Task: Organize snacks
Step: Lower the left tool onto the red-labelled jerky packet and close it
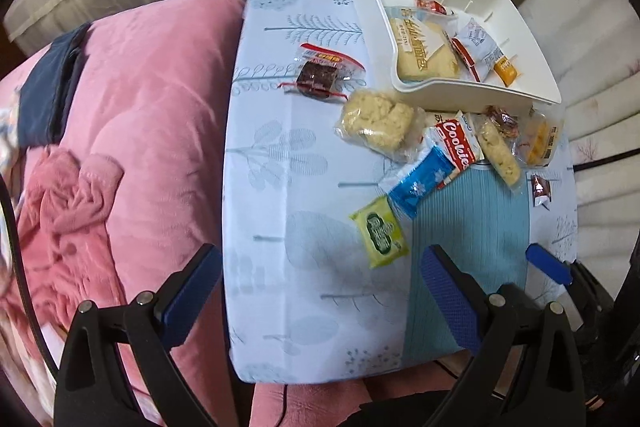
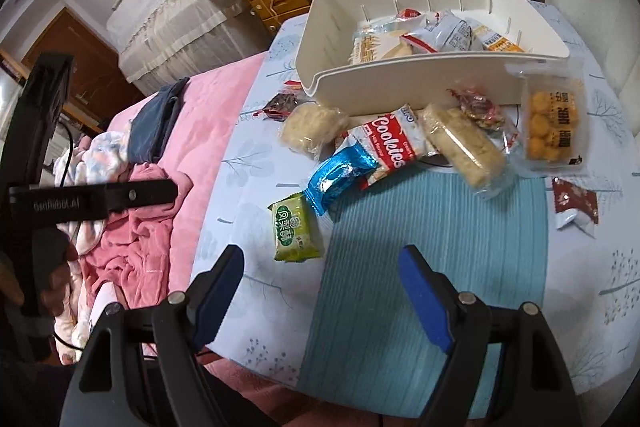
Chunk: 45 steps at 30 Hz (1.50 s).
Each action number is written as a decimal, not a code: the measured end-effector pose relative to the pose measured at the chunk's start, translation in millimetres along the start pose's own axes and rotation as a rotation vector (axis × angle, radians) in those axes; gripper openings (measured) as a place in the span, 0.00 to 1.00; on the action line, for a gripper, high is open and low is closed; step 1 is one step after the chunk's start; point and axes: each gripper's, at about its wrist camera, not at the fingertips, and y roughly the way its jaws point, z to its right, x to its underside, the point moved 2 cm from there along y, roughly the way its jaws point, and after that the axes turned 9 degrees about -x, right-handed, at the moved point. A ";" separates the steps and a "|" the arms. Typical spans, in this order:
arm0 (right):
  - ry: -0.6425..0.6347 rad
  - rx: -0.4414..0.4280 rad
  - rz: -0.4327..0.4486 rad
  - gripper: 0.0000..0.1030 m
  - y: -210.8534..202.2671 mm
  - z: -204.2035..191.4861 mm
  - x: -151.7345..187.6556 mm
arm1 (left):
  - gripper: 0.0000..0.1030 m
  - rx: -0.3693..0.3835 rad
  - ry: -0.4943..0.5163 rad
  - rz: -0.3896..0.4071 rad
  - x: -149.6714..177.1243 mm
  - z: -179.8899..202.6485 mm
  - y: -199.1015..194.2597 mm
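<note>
Both hand-held grippers, left (image 1: 320, 291) and right (image 2: 320, 291), gape wide, empty, above the table (image 1: 272, 227).

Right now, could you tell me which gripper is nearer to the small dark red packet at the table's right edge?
Right. The right gripper hangs just short of the packet; the left gripper is farther left, across the teal mat.

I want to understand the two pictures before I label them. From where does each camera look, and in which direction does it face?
Left wrist: sits on the left gripper, looking steeply down at the white plastic bin and the pink quilt; its own open blue-padded fingers show.
Right wrist: sits on the right gripper, looking down and forward at the table; its open fingers show, and a hand on the other gripper's handle.
Shared: bin, red Cookies packet, green wrapped snack, teal ribbed mat.
</note>
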 end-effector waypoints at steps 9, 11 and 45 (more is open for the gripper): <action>0.048 0.109 0.030 0.78 39.4 -21.3 1.7 | 0.96 0.073 0.076 -0.016 -66.1 -13.2 39.9; 0.057 0.134 0.033 0.78 49.1 -23.9 1.9 | 0.96 0.091 0.090 -0.012 -79.4 -13.2 49.1; 0.046 0.379 -0.224 0.65 151.0 -48.0 -8.3 | 0.59 0.145 0.256 -0.061 -175.9 17.7 162.6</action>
